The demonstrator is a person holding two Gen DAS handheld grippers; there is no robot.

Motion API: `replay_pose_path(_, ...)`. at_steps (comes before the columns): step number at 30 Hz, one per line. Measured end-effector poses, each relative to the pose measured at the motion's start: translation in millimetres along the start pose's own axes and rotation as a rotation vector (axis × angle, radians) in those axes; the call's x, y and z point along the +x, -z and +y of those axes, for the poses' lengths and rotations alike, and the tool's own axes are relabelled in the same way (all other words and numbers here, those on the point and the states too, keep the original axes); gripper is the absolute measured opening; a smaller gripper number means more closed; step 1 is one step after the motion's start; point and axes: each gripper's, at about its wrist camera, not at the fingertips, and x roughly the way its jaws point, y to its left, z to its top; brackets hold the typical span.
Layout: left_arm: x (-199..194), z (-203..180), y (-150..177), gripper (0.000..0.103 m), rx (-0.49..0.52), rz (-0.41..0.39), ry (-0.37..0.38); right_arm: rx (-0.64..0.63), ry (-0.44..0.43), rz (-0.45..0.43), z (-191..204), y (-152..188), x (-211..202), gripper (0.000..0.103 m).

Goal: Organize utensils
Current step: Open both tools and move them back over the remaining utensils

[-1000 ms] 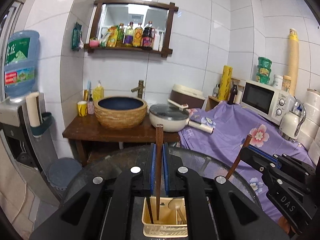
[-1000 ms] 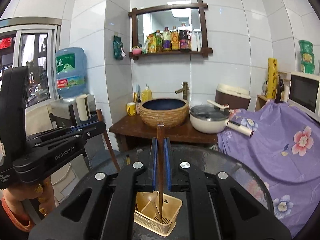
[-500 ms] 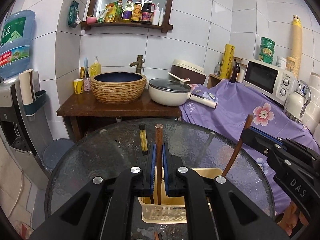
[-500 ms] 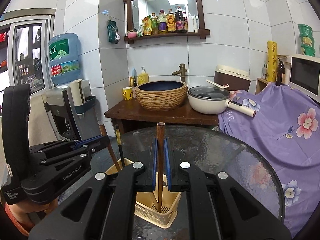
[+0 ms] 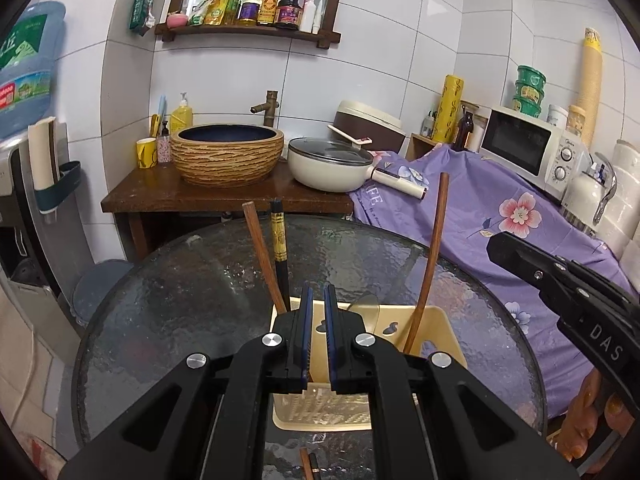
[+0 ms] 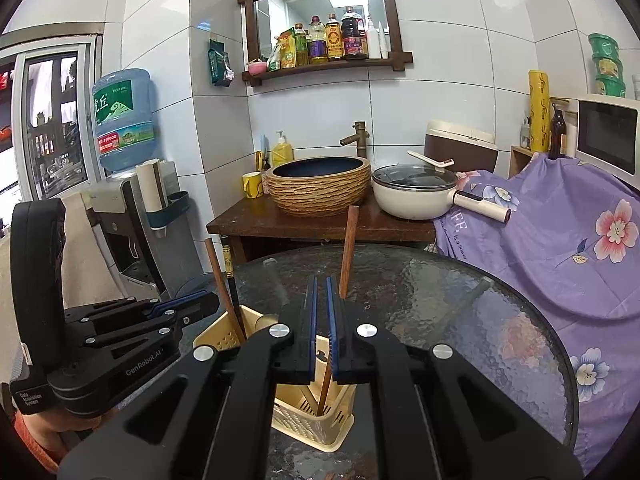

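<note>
One tabletop: round, dark textured glass; carries the caddy.
Caddy: cream plastic, upright, just ahead of both grippers.
Left gripper: fingers closed to a narrow slit, nothing between them; body reads "GenRobot.AI".
Right gripper: fingers likewise closed, gripping nothing; body reads "DAS".
Brown chopsticks: one leans at the caddy's right, another at its left.
Black chopstick: beside the left brown one; gold lettering unreadable.

Desk glass bare left and far side — free passage. Caddy blocked from above by upright chopsticks; right tongs crowd its right.
</note>
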Motion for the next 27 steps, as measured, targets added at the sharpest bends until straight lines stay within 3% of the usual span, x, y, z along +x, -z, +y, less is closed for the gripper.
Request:
replay_pose_path(3,-6,1,8,0.014,-0.003,0.007,0.02,-0.008,0.005,-0.001,0,7,-7,0.006)
replay_pose_path(4,-9,1,12,0.028,-0.002,0.007,0.028,-0.011,0.006,0.003,0,12,-10,0.008)
replay_pose_path(5,-13,1,17,0.046,-0.002,0.002,0.042,-0.014,0.003,0.008,1,17,-13,0.02)
replay_pose_path(6,-18,1,22,0.054,-0.007,-0.007,0.054,-0.016,0.0,0.013,1,22,-16,0.031)
replay_pose_path(7,-22,2,26,0.065,-0.009,-0.013,0.061,-0.011,-0.004,0.016,0,30,-20,0.054)
replay_pose_path(8,-26,2,32,0.071,-0.01,-0.017,0.067,0.0,-0.004,0.011,0,38,-25,0.059)
replay_pose_path(11,-39,4,53,0.086,-0.02,-0.02,0.073,0.008,-0.003,0.04,-1,62,-34,0.059)
replay_pose_path(14,-50,11,80,0.092,-0.067,-0.023,0.071,0.024,-0.019,0.09,-2,89,-38,0.069)
replay_pose_path(19,-57,25,119,0.096,-0.145,-0.012,0.019,-0.048,0.046,0.158,6,137,-41,0.073)
replay_pose_path(23,-49,28,146,0.096,-0.135,0.111,-0.013,-0.073,0.125,0.252,6,177,-37,0.074)
replay_pose_path(27,-42,21,170,0.096,-0.051,0.217,-0.061,-0.032,0.123,0.372,1,209,-32,0.074)
